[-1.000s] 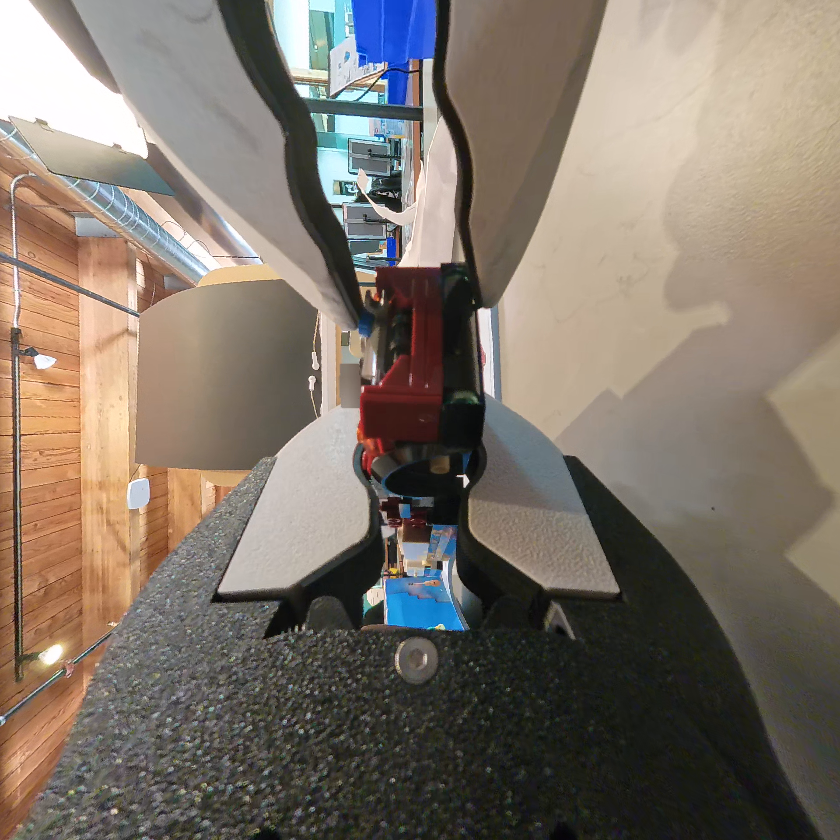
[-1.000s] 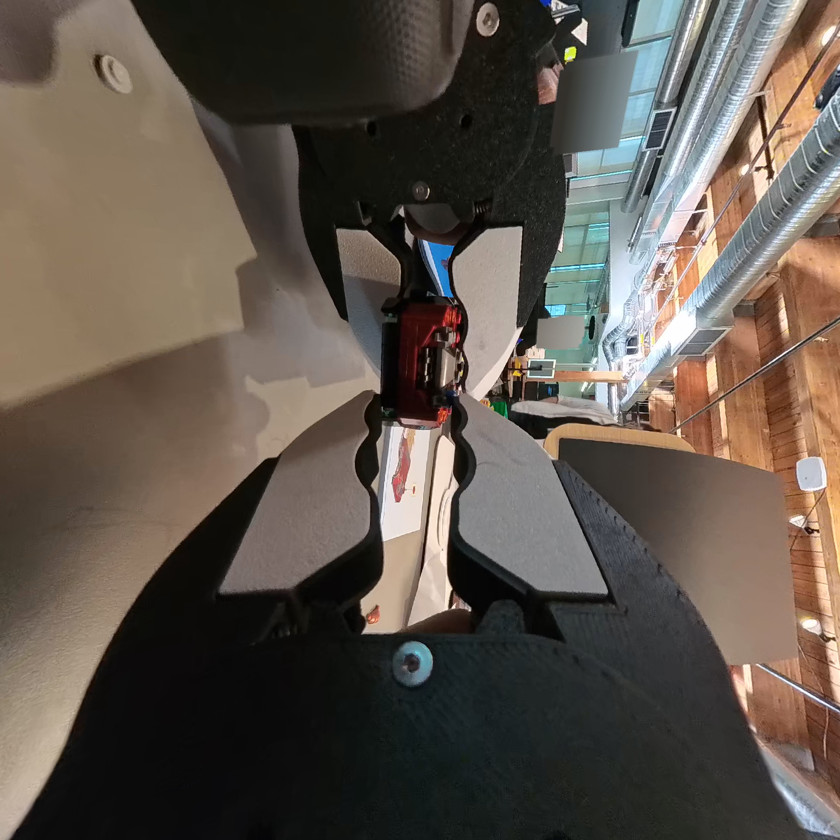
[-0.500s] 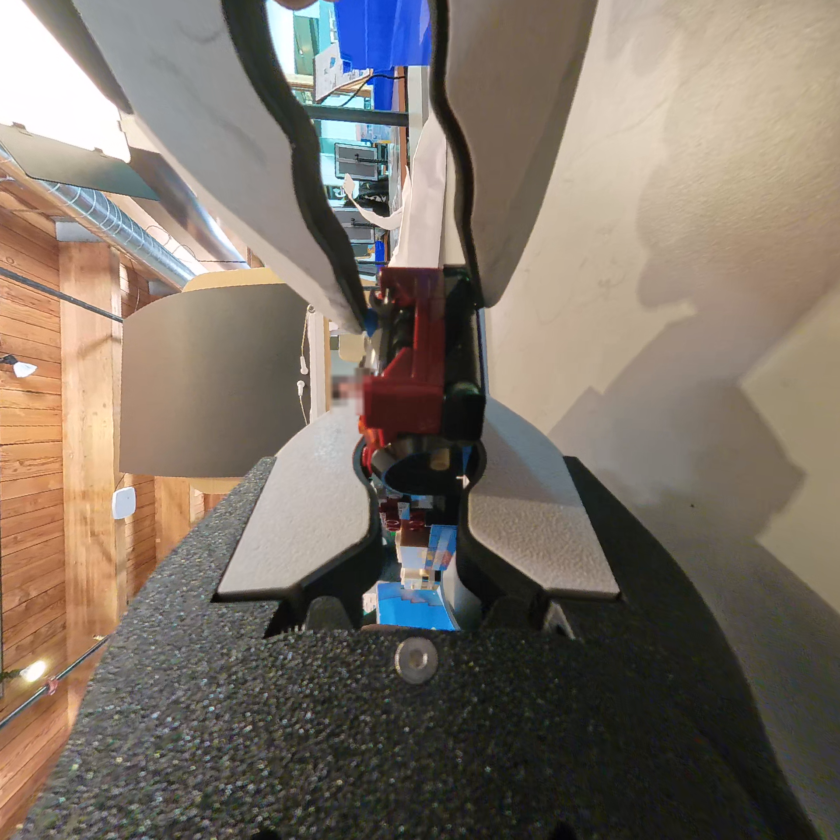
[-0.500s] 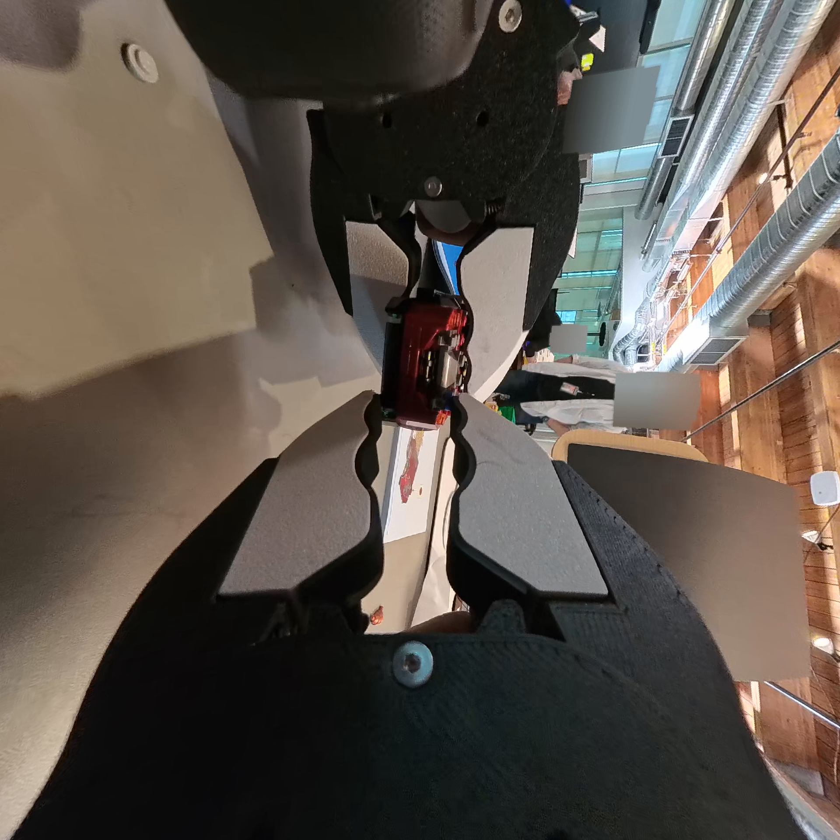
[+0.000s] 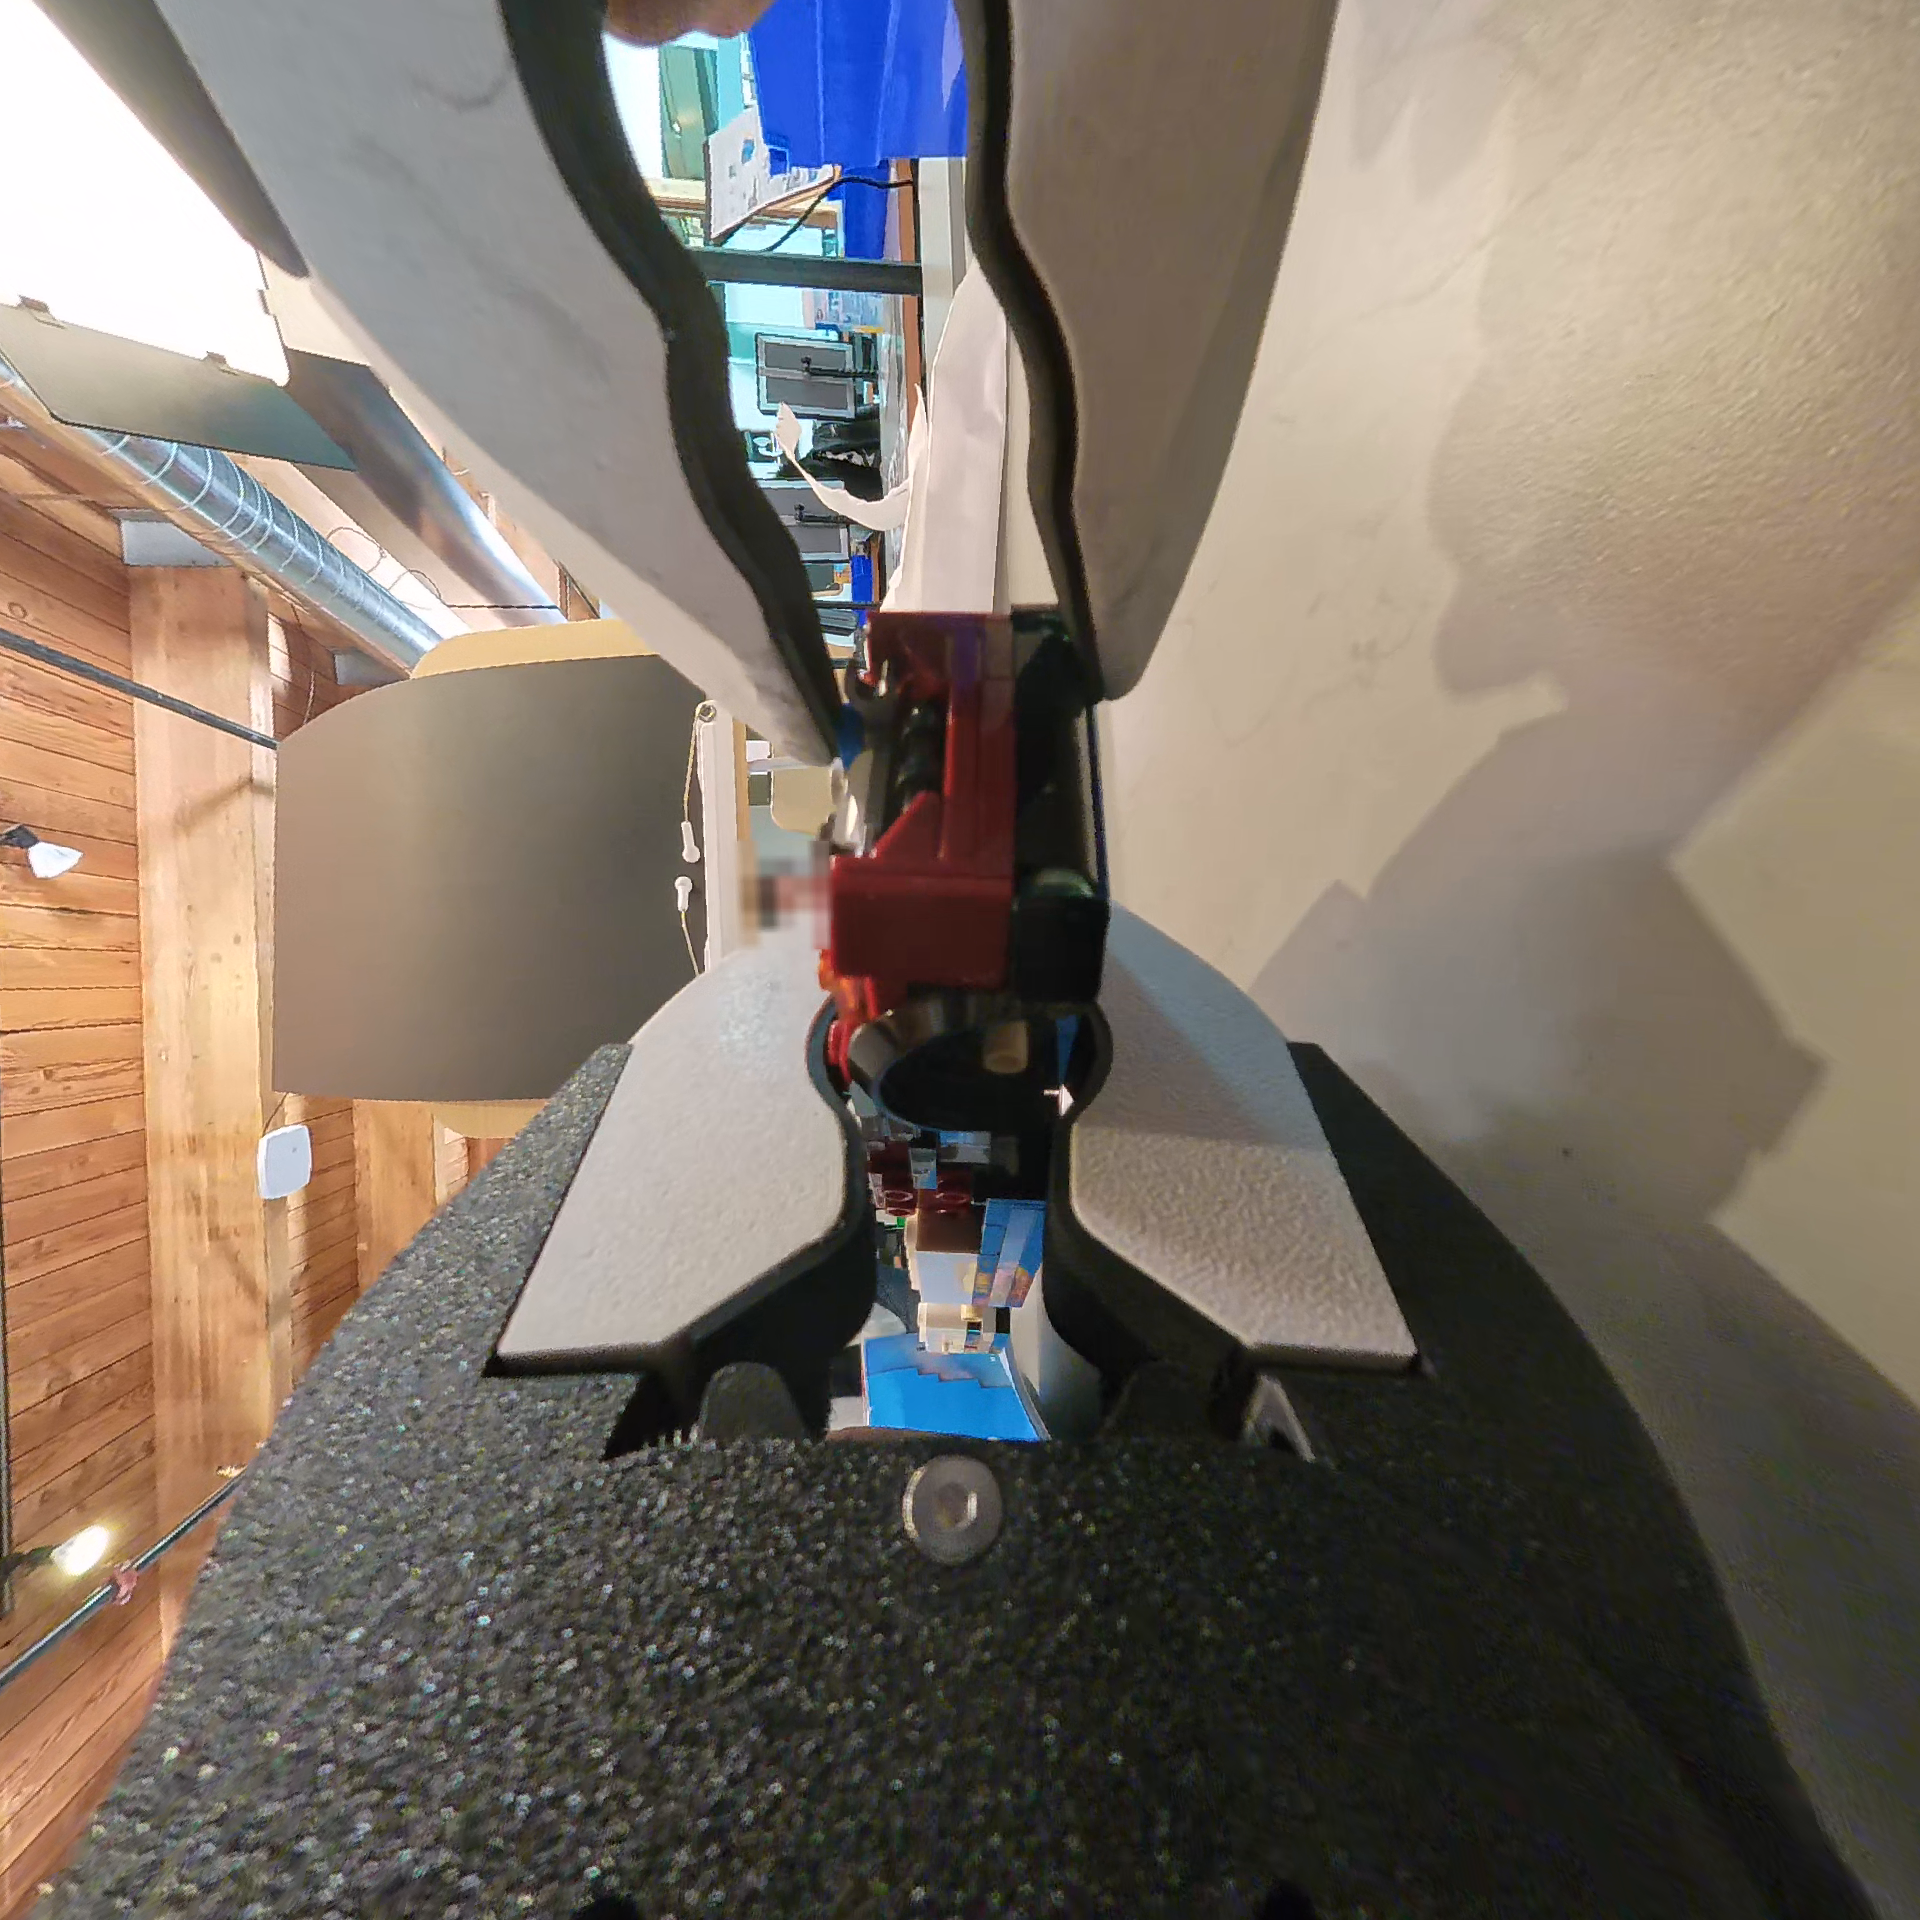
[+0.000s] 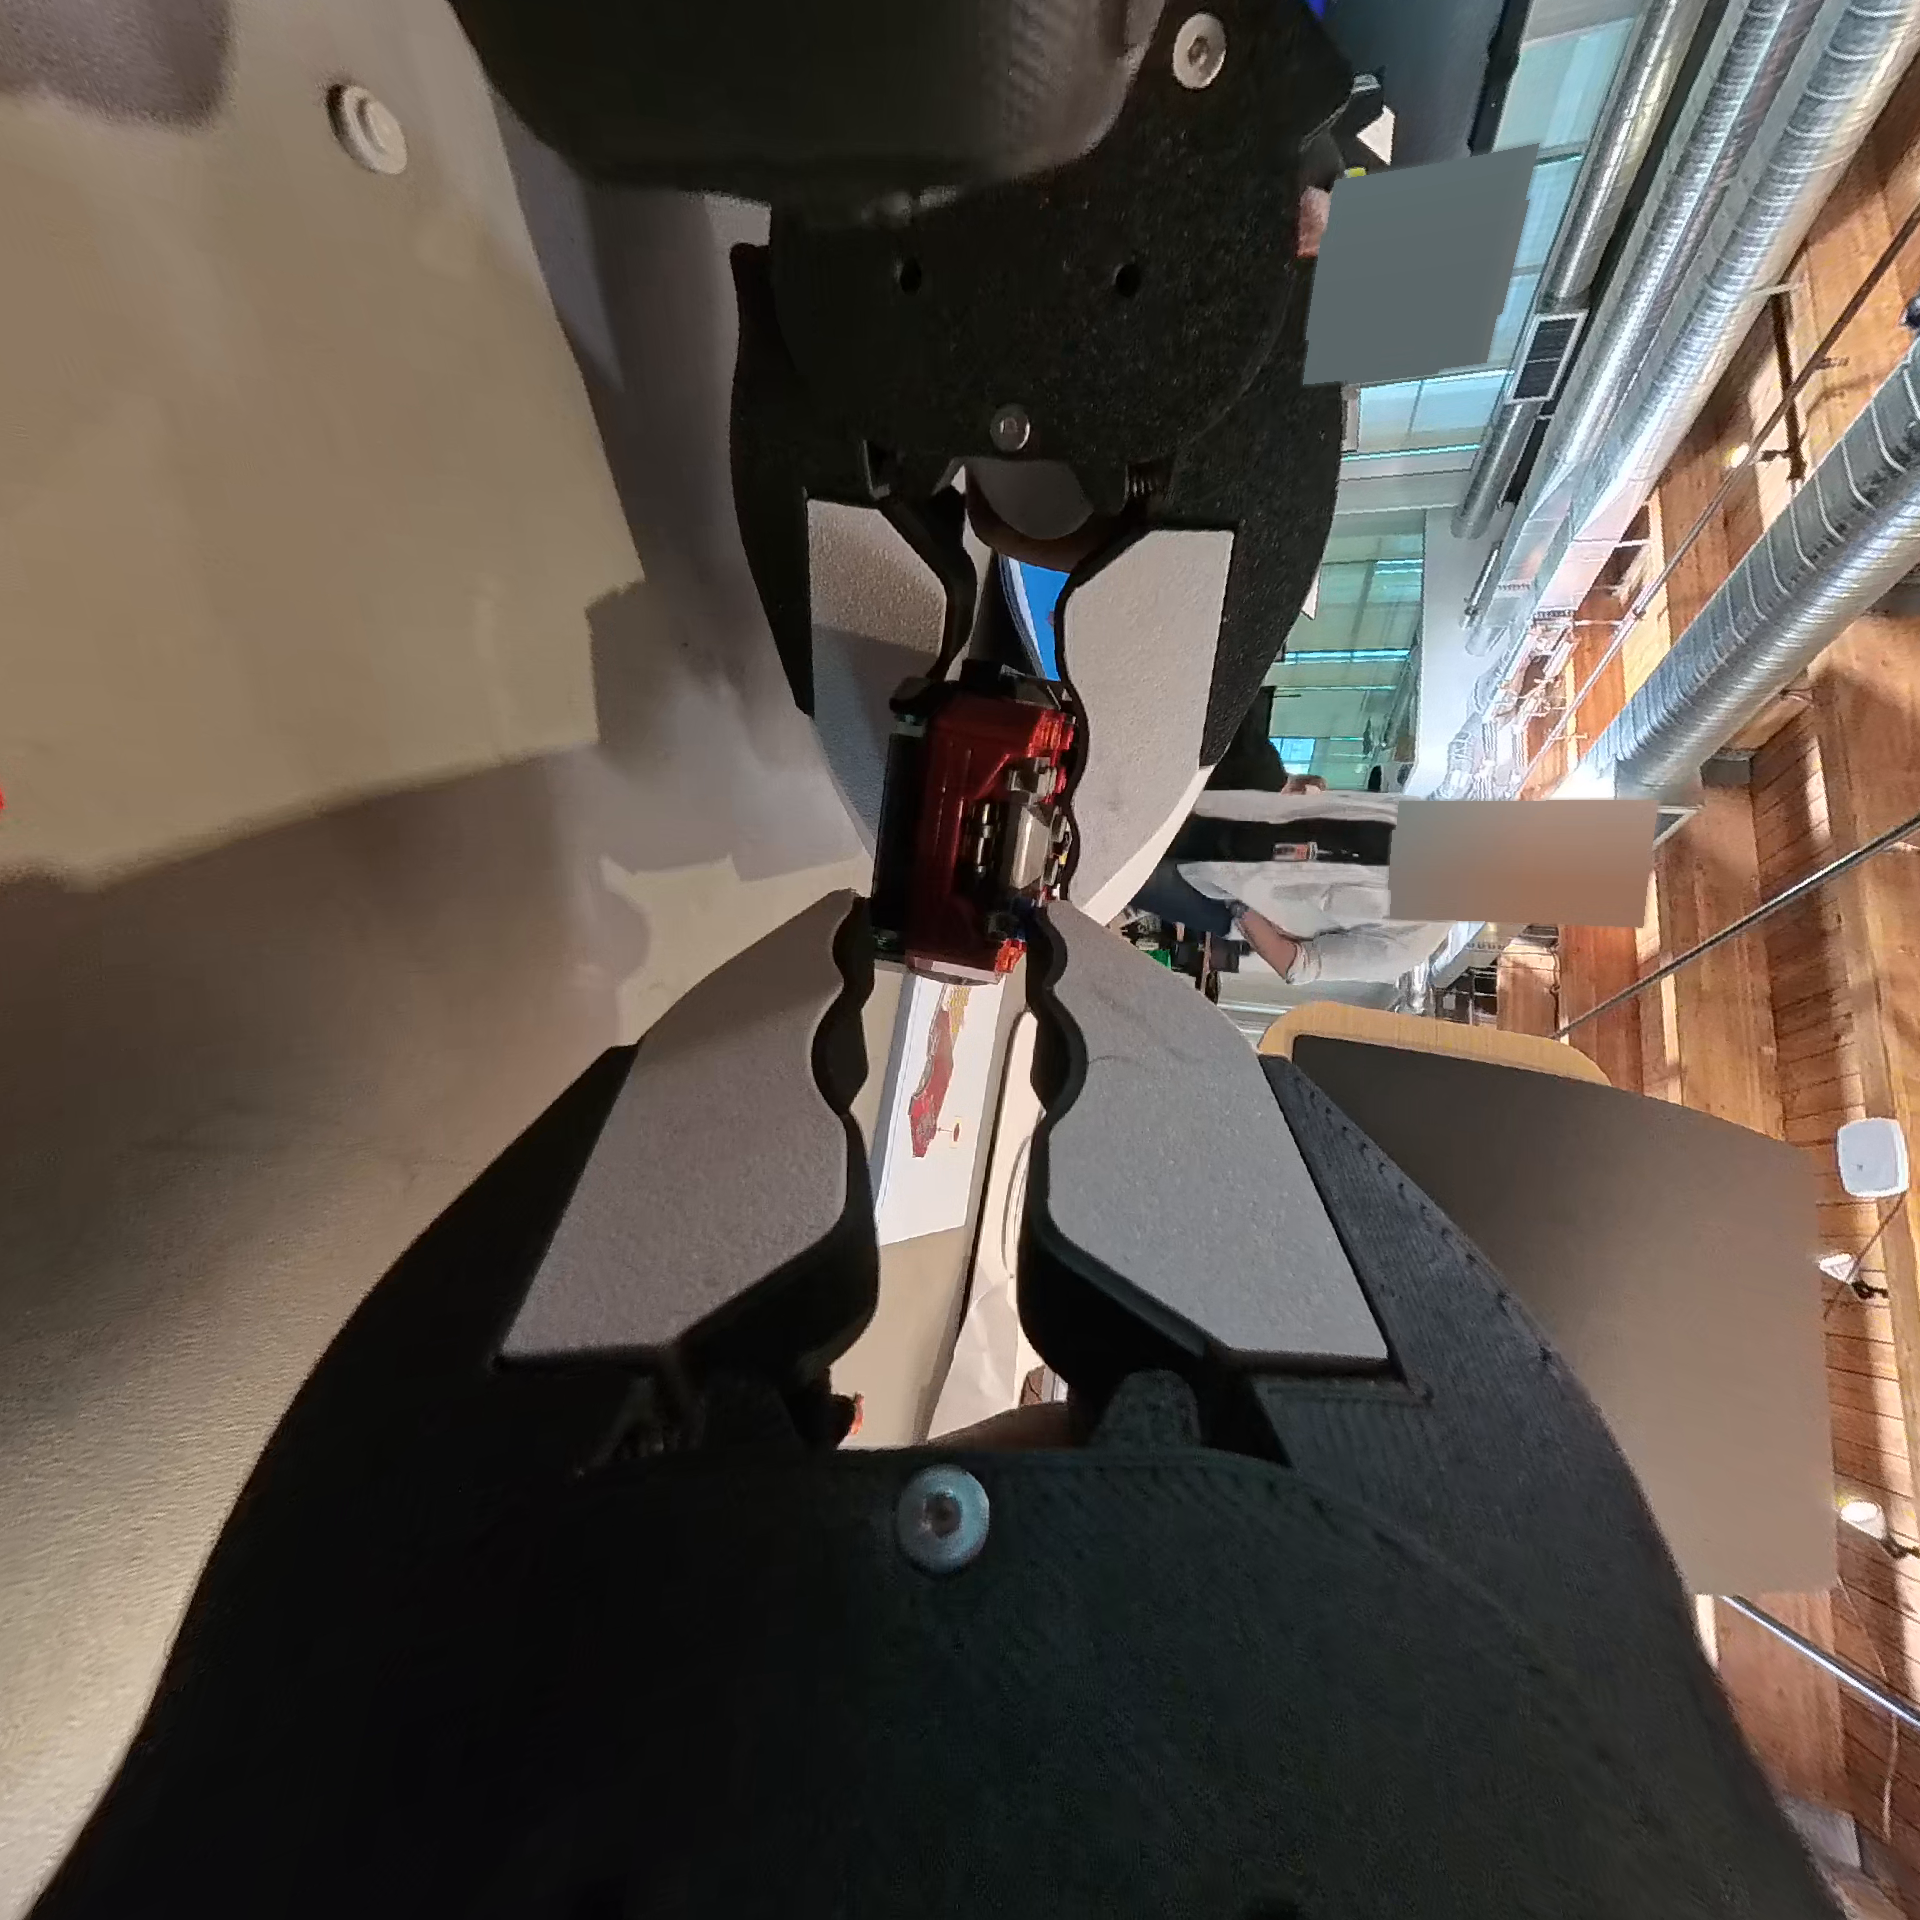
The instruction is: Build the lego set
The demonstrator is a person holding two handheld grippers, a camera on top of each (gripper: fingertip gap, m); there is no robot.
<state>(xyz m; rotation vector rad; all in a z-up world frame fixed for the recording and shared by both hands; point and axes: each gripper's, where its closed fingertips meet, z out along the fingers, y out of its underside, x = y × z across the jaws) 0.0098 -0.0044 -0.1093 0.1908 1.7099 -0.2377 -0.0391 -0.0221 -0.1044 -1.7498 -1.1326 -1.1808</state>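
Note:
A small red and black toy brick vehicle is held in the air between both grippers, one at each end. My left gripper is shut on its near end, where a black round part sits between the pads. My right gripper comes in from the top of this view, its pads closed on the far end. In the right wrist view my right gripper is shut on the near end of the vehicle. The left gripper's fingers clamp the other end from above.
The views are turned on their side. A pale table surface fills one side. A printed sheet lies on it beyond the right fingers. Loose bricks on a blue sheet show between the left fingers. A grey chair back and a person are behind. About 5 centimeters separates my left fingertips from my right.
Both grippers keep their hold on the vehicle. The pair has shifted a little, so the background slides slightly. The grasp itself looks the same.

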